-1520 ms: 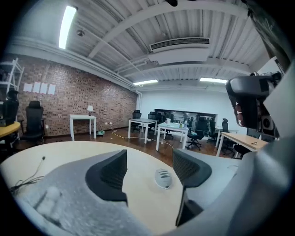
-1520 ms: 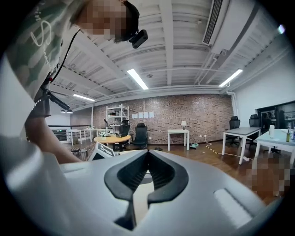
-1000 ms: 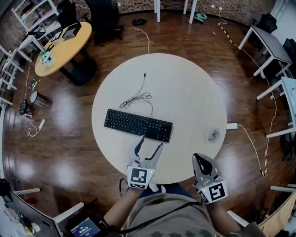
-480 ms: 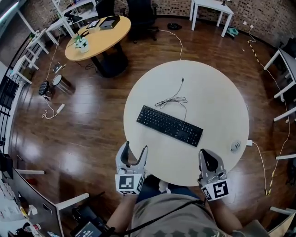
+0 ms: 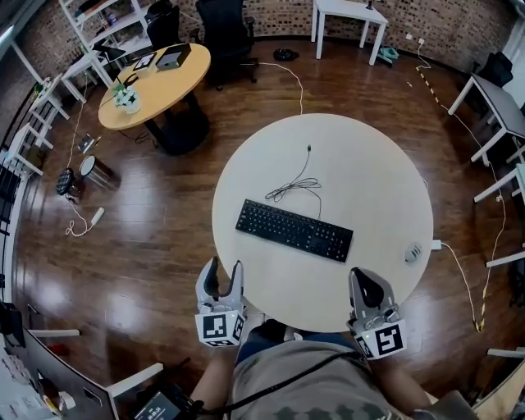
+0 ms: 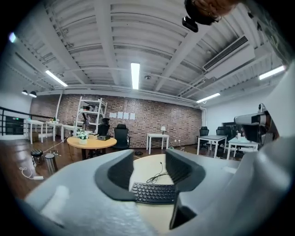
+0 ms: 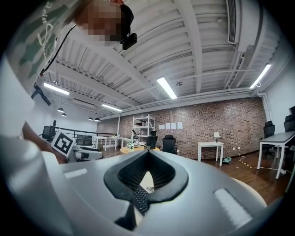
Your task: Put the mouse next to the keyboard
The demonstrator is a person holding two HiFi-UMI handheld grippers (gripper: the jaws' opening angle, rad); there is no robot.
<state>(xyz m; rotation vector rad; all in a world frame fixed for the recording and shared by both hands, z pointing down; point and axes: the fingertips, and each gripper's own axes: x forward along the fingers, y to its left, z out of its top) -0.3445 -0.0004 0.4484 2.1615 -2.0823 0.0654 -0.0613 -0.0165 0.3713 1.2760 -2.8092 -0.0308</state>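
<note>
A black keyboard (image 5: 295, 230) lies across the middle of the round pale table (image 5: 361, 164), its cable (image 5: 293, 185) curled behind it. The grey mouse (image 5: 413, 253) sits at the table's right edge, well apart from the keyboard. My left gripper (image 5: 223, 271) hovers at the table's near-left edge, its jaws closing with nothing between them; in the left gripper view the keyboard (image 6: 154, 192) shows through the gap of the left gripper (image 6: 150, 156). My right gripper (image 5: 362, 280) is at the near-right edge, left of the mouse, shut and empty. The right gripper view shows the right gripper (image 7: 147, 155) with tips together over the keyboard (image 7: 139, 199).
A yellow round table (image 5: 152, 82) and a black office chair (image 5: 221, 25) stand at the back left. White tables (image 5: 344, 12) and desks (image 5: 492, 94) line the back and right. A white adapter (image 5: 435, 244) with a floor cable lies by the table's right edge.
My left gripper has drawn back from the keyboard's front edge to the table's near-left rim, and its jaws have narrowed. The right gripper has held its place. The head view has shifted.
</note>
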